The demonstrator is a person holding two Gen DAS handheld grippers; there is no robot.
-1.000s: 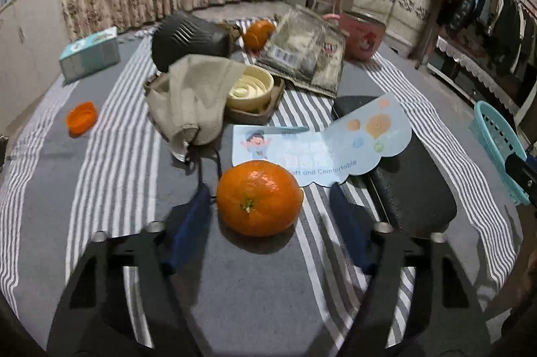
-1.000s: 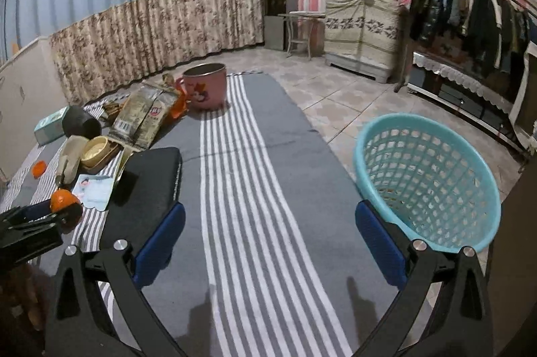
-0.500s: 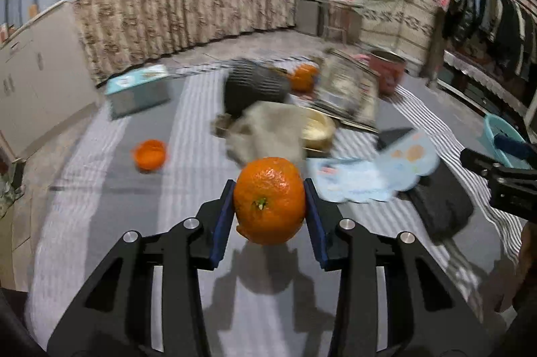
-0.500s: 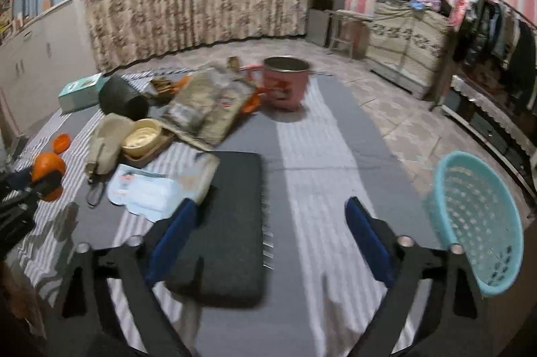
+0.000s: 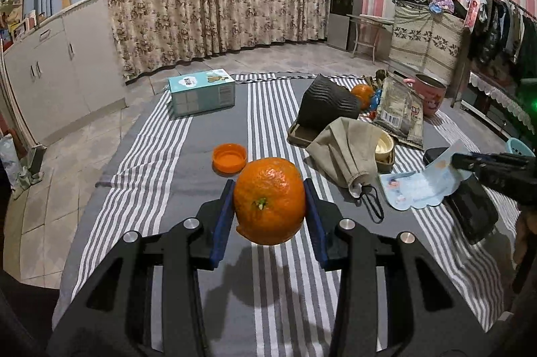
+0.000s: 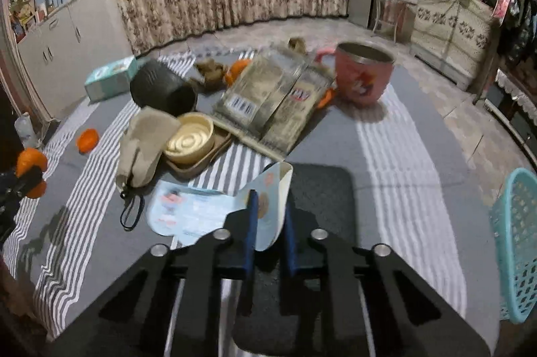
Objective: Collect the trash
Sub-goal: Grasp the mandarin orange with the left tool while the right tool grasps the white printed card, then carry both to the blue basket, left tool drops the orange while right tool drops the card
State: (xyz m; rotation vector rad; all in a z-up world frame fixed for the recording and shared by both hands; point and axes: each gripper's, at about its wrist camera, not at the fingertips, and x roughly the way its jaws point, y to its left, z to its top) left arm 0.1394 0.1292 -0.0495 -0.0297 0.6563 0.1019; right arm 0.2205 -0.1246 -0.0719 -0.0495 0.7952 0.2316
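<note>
Two tools are busy: the left tool [image 5: 268, 206] squeezes a round, firm orange [image 5: 269, 201] by its sides above the striped mat [image 5: 161, 162], while the right tool [image 6: 270, 237] pinches a thin, floppy paper card [image 6: 268, 206] at its raised edge.

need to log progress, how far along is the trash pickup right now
Early. No trash shows in the visible part of the teal basket. In hand: the left claw clamps an orange clear of the mat; the right claw is nearly shut around the upturned edge of a wipes packet. Left on the mat: orange cap, snack bags, face mask.
</note>
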